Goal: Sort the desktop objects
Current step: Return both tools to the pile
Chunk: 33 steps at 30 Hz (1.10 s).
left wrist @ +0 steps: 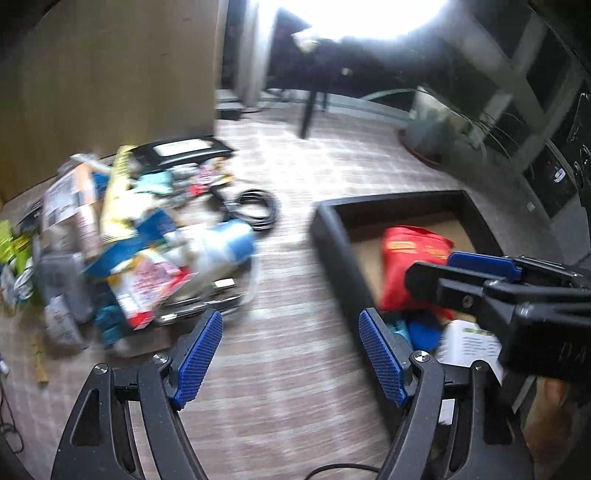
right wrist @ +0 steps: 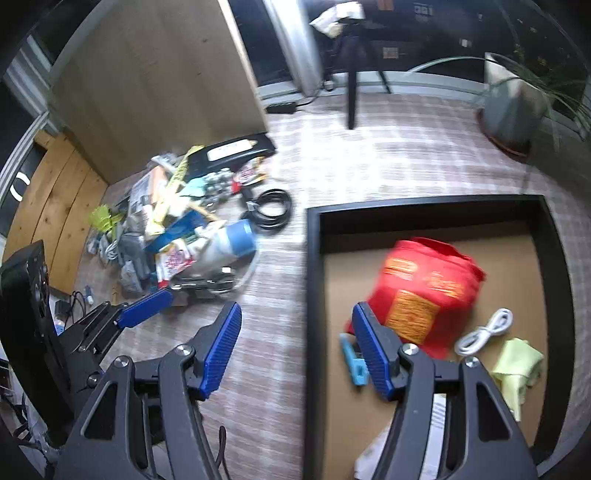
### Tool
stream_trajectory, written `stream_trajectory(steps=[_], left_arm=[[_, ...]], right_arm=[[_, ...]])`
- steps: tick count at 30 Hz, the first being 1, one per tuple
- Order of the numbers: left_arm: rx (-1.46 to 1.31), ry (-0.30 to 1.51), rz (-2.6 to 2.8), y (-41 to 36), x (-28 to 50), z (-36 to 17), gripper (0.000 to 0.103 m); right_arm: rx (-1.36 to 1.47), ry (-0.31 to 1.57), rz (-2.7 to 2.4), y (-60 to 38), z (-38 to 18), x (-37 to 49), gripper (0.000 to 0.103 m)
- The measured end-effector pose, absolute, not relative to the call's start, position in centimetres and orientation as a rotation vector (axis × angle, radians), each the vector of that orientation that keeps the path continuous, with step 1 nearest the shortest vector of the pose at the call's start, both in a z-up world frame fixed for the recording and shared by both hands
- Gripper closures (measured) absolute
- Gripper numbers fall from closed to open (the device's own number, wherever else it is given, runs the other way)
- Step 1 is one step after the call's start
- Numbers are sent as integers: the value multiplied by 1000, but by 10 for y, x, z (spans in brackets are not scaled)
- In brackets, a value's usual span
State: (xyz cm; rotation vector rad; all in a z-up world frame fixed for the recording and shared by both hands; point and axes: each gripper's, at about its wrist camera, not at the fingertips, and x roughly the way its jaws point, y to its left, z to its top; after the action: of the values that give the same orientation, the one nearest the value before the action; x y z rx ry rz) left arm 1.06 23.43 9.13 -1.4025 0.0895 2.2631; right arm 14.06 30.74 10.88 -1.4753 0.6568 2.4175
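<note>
Both grippers, left gripper [left wrist: 291, 354] and right gripper [right wrist: 295, 350], gape wide, holding nothing. The jumbled pile of packets and boxes [left wrist: 122, 243] lies ahead-left (left gripper nearer); the black-walled cardboard-floored tray [right wrist: 314, 280] sits to the right.

Dim, cool indoor light with a blown-out white window glare [left wrist: 369, 14] at the top of the left view, motion blur smearing the cluttered heap of packets [left wrist: 122, 243], and fisheye bending with dark corners.
</note>
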Motion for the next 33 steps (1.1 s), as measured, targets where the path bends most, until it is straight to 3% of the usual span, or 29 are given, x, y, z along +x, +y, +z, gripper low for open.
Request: stream_trajectory(steps=[24, 33], left_arm=[[-1640, -217, 2564, -23, -22, 65, 37], [-1754, -333, 2614, -111, -44, 49, 38]], right_arm=[[-1690, 528, 2582, 126, 103, 30, 42], [-1806, 531, 2557, 61, 85, -15, 49]])
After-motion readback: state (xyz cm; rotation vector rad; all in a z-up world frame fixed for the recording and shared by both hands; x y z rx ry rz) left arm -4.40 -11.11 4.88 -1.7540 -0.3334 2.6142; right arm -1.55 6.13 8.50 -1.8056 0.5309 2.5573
